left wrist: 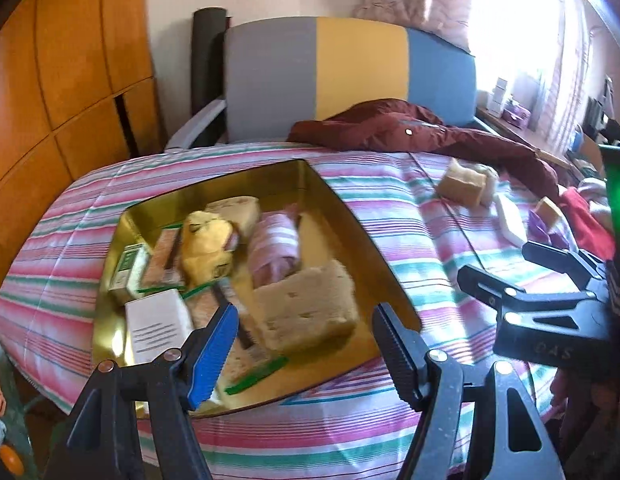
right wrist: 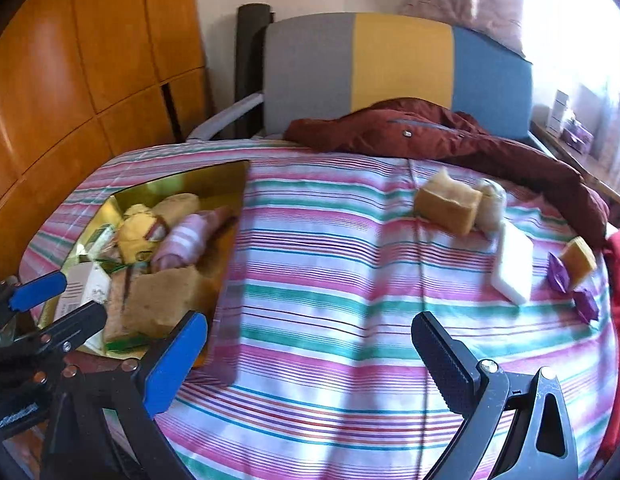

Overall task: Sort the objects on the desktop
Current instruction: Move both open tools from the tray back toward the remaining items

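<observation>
- Sponges and boxes fill the gold tray [left wrist: 329, 196] at centre left of the left wrist view.
- Left gripper [left wrist: 306, 344] hangs open and empty over the tray's near end.
- Right gripper [right wrist: 310, 354] is open, empty, above the striped bedspread [right wrist: 329, 240].
- Loose sponge [right wrist: 447, 202], white block [right wrist: 513, 268] and purple wrappers [right wrist: 559, 276] lie at right.

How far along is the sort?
Done: gold tray already holds a big sponge, striped roll, boxes. In hand: nothing; left gripper and right gripper both open. Left: tan sponge, white block, purple wrappers on the bedspread.
</observation>
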Demonstrator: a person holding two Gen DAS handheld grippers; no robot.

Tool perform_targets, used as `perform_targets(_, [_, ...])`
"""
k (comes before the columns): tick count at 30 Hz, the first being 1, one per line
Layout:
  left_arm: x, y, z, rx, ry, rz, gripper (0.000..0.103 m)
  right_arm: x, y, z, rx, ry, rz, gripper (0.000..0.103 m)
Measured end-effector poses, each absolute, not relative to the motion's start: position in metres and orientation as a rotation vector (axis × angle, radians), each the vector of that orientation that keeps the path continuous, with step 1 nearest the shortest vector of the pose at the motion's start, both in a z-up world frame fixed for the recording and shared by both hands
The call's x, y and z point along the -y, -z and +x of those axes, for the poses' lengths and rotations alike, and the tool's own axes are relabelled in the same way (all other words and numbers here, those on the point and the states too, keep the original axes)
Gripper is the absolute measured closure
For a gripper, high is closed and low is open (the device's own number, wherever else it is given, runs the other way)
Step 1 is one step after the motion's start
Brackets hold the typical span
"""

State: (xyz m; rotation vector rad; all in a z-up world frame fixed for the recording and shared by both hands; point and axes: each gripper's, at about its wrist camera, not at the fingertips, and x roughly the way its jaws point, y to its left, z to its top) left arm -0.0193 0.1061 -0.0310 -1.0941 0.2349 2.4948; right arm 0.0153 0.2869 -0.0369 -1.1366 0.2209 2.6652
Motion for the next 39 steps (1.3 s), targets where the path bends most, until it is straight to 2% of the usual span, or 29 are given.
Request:
perform_targets(8, [-0.120,0.032,-0.019,-0.195,-2.430,-1.105,0.032,-0.320,0.045,0.030,-0.287,-2.578,-1.153,0.000])
perform_targets(14, [-0.135,0.032,-0.013,-0.234,-2.383,-1.092,0.032,-0.343,0.047,0.038,-0.317,-2.527,-1.163,0.000])
perform_targets(27, [-0.157,0.028,-0.007,-0.218,-2.329,-1.077,0.032,-0.415,0.047,0.068,-0.556,-2.393,-1.194,0.000])
perform_targets(39, [-0.182,0.027,-0.002,-0.225,-2.260,-1.069,0.032,-0.506,0.040,0.105,-0.646,-2.303,-1.155,0.000])
